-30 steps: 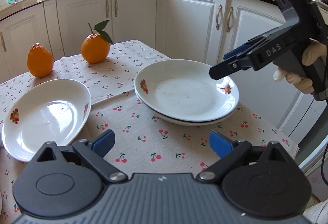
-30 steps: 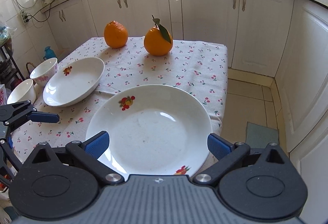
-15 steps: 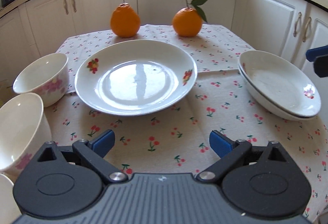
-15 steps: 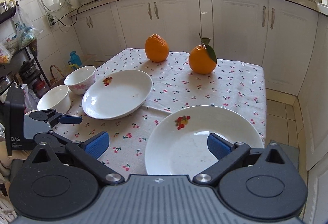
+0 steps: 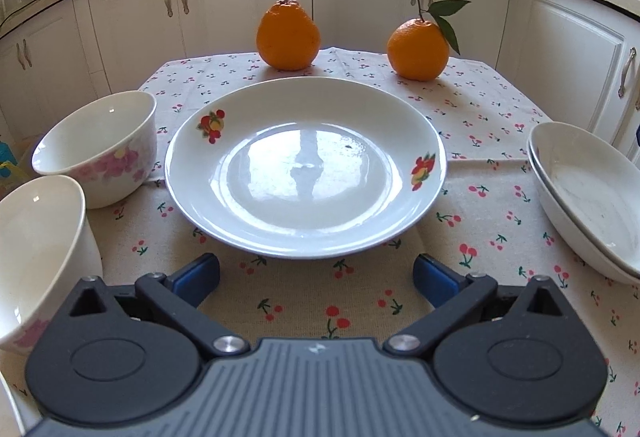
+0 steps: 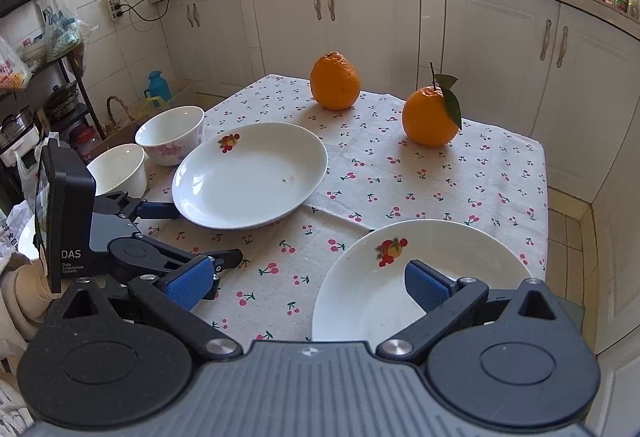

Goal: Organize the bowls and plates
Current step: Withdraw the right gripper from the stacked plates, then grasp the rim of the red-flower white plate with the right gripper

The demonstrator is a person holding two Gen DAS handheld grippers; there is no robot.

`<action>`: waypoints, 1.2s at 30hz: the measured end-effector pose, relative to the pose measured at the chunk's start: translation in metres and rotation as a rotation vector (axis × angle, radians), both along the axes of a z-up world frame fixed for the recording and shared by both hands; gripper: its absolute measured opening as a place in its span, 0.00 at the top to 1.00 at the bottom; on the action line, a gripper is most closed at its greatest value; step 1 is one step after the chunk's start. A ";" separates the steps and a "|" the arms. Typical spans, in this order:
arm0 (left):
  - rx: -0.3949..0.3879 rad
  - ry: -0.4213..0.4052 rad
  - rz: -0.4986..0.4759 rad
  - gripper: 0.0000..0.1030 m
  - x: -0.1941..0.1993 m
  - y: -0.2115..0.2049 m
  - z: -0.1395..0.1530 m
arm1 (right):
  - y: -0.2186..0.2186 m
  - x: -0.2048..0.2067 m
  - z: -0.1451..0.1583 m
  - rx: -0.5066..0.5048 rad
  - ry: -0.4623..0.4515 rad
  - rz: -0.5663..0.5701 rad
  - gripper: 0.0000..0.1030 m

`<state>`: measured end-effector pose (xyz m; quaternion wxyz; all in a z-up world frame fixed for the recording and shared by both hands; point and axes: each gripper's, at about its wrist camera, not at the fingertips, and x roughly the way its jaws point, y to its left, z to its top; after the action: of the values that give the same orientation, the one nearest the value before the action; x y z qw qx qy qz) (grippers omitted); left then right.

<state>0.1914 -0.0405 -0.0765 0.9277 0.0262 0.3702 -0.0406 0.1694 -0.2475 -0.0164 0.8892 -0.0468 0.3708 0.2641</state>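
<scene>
Left gripper (image 5: 316, 273) faces the single plate (image 5: 306, 167) — fingers spread wide.

— What is lying ahead of my left gripper (image 5: 316, 273)?
— A single plate (image 5: 306, 165) is sitting just beyond it; two bowls (image 5: 98, 147) are standing to its left, two stacked plates (image 5: 588, 193) to its right, two oranges (image 5: 288, 35) behind, all on the tablecloth (image 5: 480, 109).
</scene>
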 end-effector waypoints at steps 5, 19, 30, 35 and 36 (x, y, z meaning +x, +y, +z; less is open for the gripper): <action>0.000 -0.004 0.003 0.00 -0.002 0.000 -0.001 | 0.007 0.009 0.002 -0.013 -0.005 0.046 0.00; -0.004 -0.028 0.002 0.00 -0.006 -0.001 -0.002 | 0.051 0.089 0.002 -0.069 -0.006 0.218 0.00; -0.001 -0.030 0.021 0.00 0.003 0.001 -0.001 | 0.097 0.150 -0.020 -0.127 0.044 0.392 0.00; 0.001 -0.029 0.026 0.00 0.005 0.002 0.000 | 0.116 0.174 -0.031 -0.148 0.065 0.437 0.00; 0.003 -0.031 0.027 0.00 0.005 0.002 0.000 | 0.118 0.178 -0.032 -0.144 0.069 0.449 0.00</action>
<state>0.1965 -0.0390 -0.0768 0.9337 0.0230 0.3563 -0.0270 0.3475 -0.1294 -0.0489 0.7892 -0.1824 0.3993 0.4295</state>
